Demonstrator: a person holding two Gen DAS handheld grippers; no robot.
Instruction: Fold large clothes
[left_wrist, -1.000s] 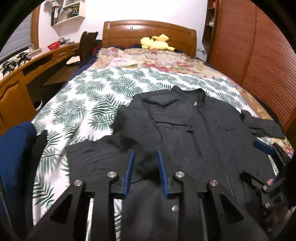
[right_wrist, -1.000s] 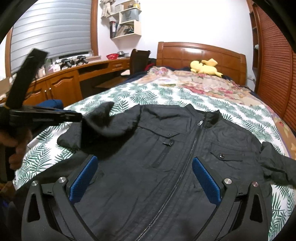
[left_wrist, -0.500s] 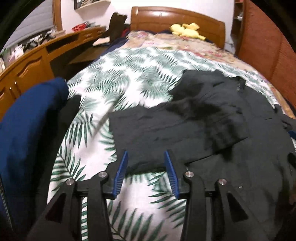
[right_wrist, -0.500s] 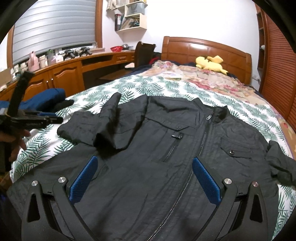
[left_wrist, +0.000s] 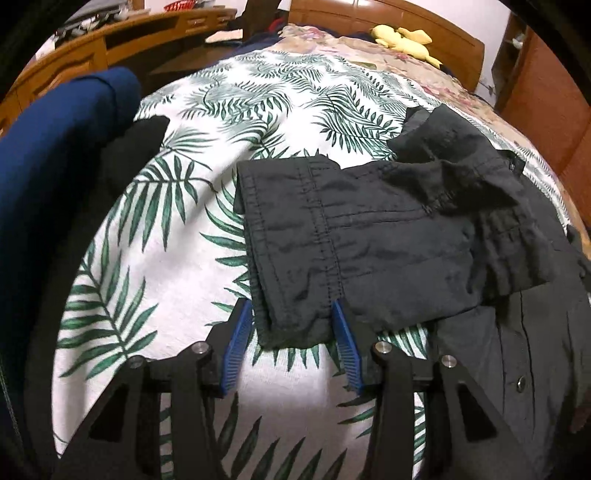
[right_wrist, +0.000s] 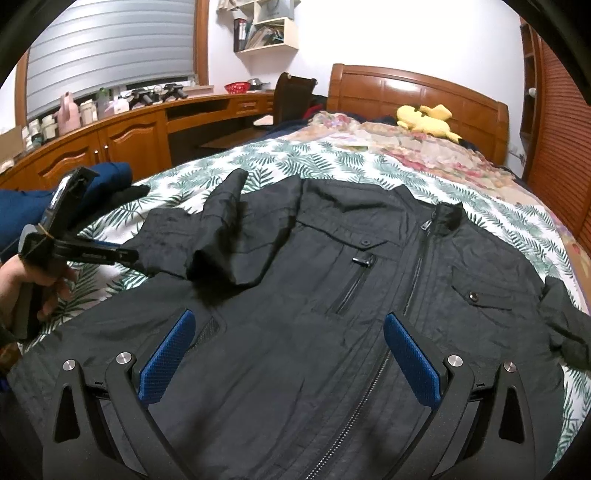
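1. far left, at nine o'clock, a blue bundle (left_wrist: 55, 177) sits at the bed's edge, with something dark (left_wrist: 133, 147) lying against it.
2. next comes the leaf-print bedspread (left_wrist: 177, 229), bare between that bundle and the jacket's sleeve.
3. the left gripper (left_wrist: 291, 325) is down low at six o'clock; its blue pads (left_wrist: 234, 354) sit either side of the cuff of the sleeve (left_wrist: 332, 236) with slack on both sides, so the jaws are parted and nothing is pinched.
4. the sleeve lies crumpled and folded back across the jacket's shoulder, running toward two o'clock.
5. from the other camera, the black jacket (right_wrist: 332, 295) lies front-up across the middle of the bed, zipped up, collar toward twelve o'clock.
6. the right gripper (right_wrist: 288, 350) hangs over the lower front of the jacket, pads (right_wrist: 410, 358) spread wide, holding nothing.
7. at nine o'clock in that view a hand (right_wrist: 14, 280) grips the left tool's handle.
8. toward one o'clock a yellow plush toy (right_wrist: 428, 120) rests by the wooden headboard (right_wrist: 406, 88).
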